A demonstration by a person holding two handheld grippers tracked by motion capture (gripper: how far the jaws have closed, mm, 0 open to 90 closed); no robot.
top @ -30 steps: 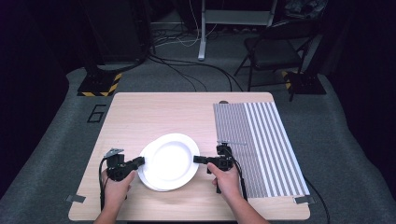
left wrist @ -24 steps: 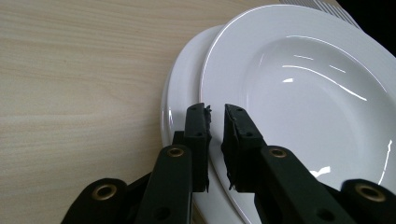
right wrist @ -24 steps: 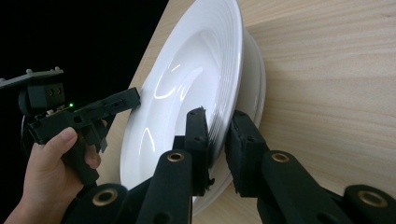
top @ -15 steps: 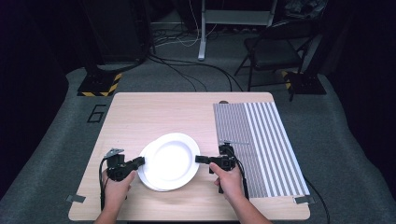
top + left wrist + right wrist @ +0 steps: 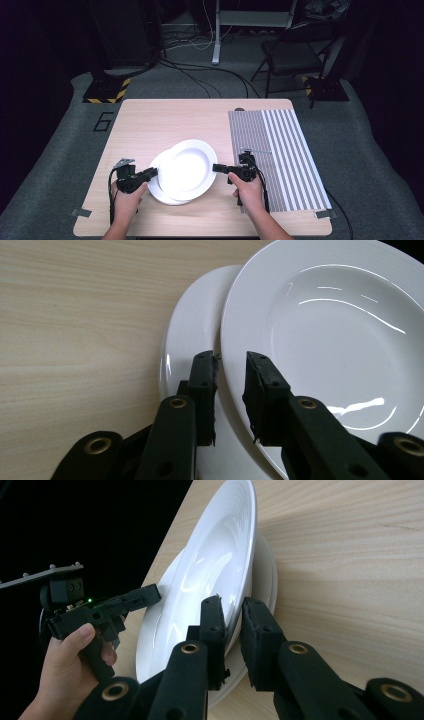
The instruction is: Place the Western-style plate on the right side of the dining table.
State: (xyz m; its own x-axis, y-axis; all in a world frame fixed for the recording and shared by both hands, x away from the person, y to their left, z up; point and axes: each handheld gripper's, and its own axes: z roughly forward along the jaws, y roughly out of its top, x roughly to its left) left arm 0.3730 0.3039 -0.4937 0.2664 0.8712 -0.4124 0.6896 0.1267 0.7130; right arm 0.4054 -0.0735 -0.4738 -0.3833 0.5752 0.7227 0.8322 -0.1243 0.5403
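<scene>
A round white ceramic plate (image 5: 187,167) is gripped at its right rim by the right gripper (image 5: 218,168), whose jaws are clenched on that edge, and is lifted and shifted rightward off a second white plate (image 5: 159,189) lying beneath it on the pale wooden table (image 5: 150,120). The left gripper (image 5: 150,172) is seen at the left rim of the stack, jaws parted around an edge but not pressed onto it, probably so the lower plate is steadied. A striped grey-and-white mat (image 5: 280,145) lies at the right, perhaps as the destination. Half a second earlier, the plates were seen stacked squarely as one; now the upper one is offset far-right.
</scene>
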